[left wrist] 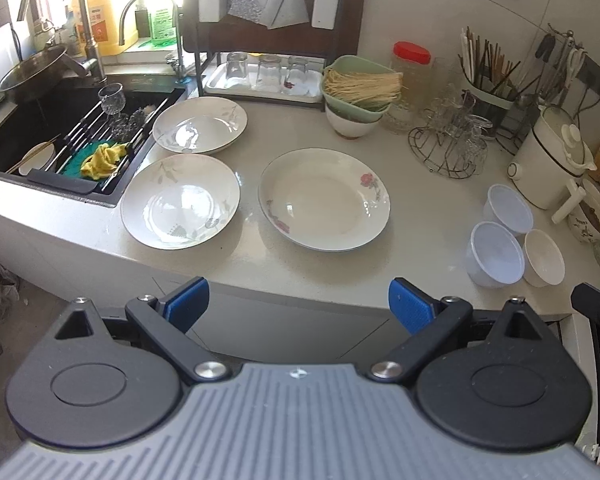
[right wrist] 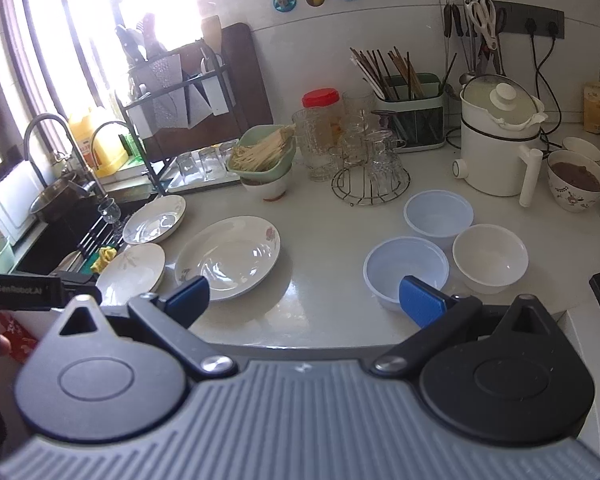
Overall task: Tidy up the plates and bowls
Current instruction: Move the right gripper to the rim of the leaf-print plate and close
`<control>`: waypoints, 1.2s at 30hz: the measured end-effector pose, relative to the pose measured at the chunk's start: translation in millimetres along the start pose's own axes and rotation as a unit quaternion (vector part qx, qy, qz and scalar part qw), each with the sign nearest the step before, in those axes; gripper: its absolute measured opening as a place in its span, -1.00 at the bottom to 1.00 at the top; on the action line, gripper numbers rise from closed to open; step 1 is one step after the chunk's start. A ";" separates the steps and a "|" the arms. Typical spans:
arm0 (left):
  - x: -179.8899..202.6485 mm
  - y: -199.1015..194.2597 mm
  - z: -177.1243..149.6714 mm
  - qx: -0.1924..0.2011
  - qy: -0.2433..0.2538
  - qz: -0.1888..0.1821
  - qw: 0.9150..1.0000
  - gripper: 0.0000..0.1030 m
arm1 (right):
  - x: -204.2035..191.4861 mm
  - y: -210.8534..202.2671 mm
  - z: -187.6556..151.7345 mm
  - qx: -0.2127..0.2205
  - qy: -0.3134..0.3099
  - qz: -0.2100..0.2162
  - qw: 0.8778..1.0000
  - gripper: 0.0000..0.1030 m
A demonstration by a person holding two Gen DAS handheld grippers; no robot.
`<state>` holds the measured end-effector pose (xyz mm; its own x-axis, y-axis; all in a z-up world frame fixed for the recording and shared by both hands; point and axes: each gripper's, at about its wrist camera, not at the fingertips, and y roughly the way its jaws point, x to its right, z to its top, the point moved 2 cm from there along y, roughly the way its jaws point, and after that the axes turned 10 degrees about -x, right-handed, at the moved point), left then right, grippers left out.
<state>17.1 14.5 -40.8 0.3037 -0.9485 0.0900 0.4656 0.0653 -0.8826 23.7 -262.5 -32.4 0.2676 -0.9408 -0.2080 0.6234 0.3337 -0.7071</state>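
My left tongs [left wrist: 298, 306] and right tongs [right wrist: 304, 300] gape, released, off the front edge | pale counter [left wrist: 420, 216], sink [left wrist: 40, 136] at its left end | three plates [left wrist: 324, 200] mid-counter, three bowls [right wrist: 444, 248] toward the right edge | glass rack [right wrist: 370, 182], kettle [right wrist: 496, 140] behind.

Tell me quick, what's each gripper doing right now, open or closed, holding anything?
Left gripper: open, holding nothing.
Right gripper: open, holding nothing.
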 end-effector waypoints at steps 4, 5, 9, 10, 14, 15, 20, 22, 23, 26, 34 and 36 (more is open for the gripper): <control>-8.5 -2.2 -4.7 0.002 -0.015 0.013 1.000 0.91 | -0.7 2.1 -3.3 -0.006 -0.006 0.013 1.000 1.00; -10.9 -2.9 -5.3 0.001 -0.020 0.014 1.000 0.91 | -0.8 3.0 -3.7 -0.008 -0.004 0.016 1.000 1.00; -22.7 -3.6 -4.2 -0.002 -0.036 0.005 0.999 0.91 | -6.2 8.8 -4.0 -0.013 -0.012 0.022 1.000 1.00; -25.1 -2.5 -3.1 -0.003 -0.034 0.006 0.999 0.91 | -9.0 11.0 -3.9 -0.013 -0.013 0.022 1.000 1.00; -38.7 10.0 6.6 -0.007 -0.023 -0.004 1.000 0.91 | -26.3 23.0 -3.1 -0.008 -0.008 0.027 1.000 1.00; -42.7 13.5 9.2 -0.008 -0.020 -0.006 1.000 0.91 | -31.5 26.9 -3.4 -0.006 -0.006 0.028 1.000 1.00; -77.7 28.9 32.0 -0.023 -0.009 -0.019 1.000 0.91 | -62.3 53.0 0.0 -0.007 0.015 0.025 1.000 1.00; -91.5 36.2 44.6 -0.032 0.001 -0.017 0.999 0.91 | -73.4 60.4 3.8 -0.007 0.025 0.028 0.999 1.00; -100.1 39.6 52.0 -0.032 0.005 -0.017 0.999 0.91 | -80.2 64.9 5.6 -0.008 0.028 0.024 0.999 1.00; -120.8 49.6 72.0 -0.034 0.016 -0.026 0.999 0.91 | -97.5 76.5 11.7 -0.009 0.036 0.018 0.999 1.00; -183.5 82.5 118.8 -0.041 0.035 -0.029 0.998 0.91 | -147.6 113.9 24.4 -0.002 0.043 0.002 0.999 1.00; -199.9 91.2 129.9 -0.042 0.035 -0.032 0.998 0.91 | -161.5 126.1 28.4 -0.004 0.042 0.001 0.999 1.00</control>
<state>106.8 250.3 -79.3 0.2153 -0.9696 0.1167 0.4095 -0.0189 -0.9121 80.0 -66.8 -68.9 0.2057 -0.9419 -0.2656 0.6173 0.3355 -0.7116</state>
